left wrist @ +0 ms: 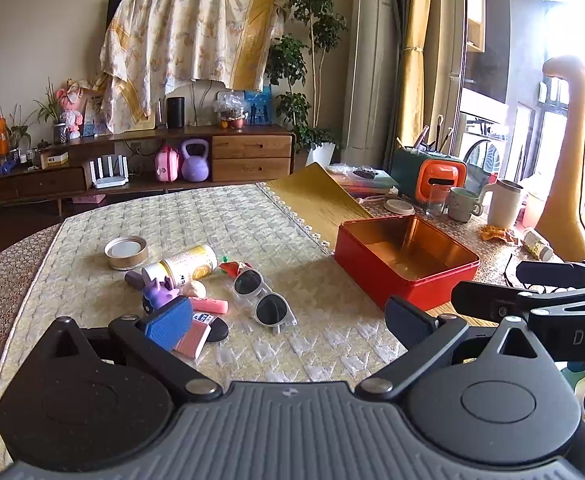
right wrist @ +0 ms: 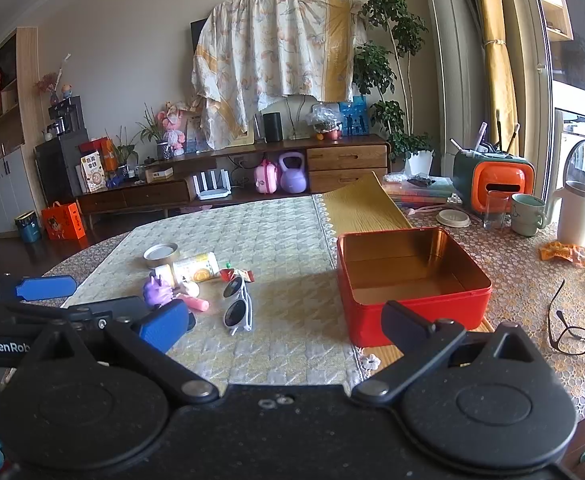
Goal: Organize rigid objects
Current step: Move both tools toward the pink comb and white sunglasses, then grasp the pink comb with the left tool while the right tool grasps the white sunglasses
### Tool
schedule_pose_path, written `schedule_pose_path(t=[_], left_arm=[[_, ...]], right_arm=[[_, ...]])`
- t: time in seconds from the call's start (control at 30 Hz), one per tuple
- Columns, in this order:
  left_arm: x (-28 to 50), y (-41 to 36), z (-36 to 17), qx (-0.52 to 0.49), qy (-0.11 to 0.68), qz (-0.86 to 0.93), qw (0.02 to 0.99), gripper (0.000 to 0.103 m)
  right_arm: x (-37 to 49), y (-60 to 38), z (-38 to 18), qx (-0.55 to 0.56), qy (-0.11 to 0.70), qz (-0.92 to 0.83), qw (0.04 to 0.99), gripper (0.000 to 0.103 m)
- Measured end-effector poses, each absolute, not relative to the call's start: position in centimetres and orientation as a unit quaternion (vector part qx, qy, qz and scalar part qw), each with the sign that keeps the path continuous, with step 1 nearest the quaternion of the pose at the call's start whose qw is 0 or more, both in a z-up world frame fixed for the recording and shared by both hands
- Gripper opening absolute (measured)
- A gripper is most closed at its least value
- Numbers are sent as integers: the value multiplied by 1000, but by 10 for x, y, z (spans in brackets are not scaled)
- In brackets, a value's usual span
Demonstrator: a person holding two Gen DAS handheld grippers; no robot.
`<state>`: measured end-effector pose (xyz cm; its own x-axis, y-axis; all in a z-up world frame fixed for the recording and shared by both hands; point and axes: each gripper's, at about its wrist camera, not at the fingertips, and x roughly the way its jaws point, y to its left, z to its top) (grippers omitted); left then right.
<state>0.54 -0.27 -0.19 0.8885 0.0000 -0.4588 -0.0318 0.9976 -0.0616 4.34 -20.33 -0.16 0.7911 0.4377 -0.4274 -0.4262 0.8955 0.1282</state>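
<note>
Left gripper (left wrist: 288,322) and right gripper (right wrist: 286,326): fingers spread, nothing between. Sunglasses (left wrist: 264,298) at 12 o'clock; red tin (left wrist: 406,260) at 2 o'clock.

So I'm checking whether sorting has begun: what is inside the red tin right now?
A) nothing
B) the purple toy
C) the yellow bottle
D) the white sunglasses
A: the red tin shows only its bare copper floor, while the white sunglasses, purple toy and yellow bottle lie on the tablecloth to its left.
</note>
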Motion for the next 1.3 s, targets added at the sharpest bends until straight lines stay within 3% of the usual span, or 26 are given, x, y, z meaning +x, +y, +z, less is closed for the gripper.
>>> schedule_pose_path(t=[1.3], left_arm=[[1, 21, -3, -43, 231, 62, 970, 103]], right_arm=[[61, -172, -5, -18, 245, 271, 931, 103]])
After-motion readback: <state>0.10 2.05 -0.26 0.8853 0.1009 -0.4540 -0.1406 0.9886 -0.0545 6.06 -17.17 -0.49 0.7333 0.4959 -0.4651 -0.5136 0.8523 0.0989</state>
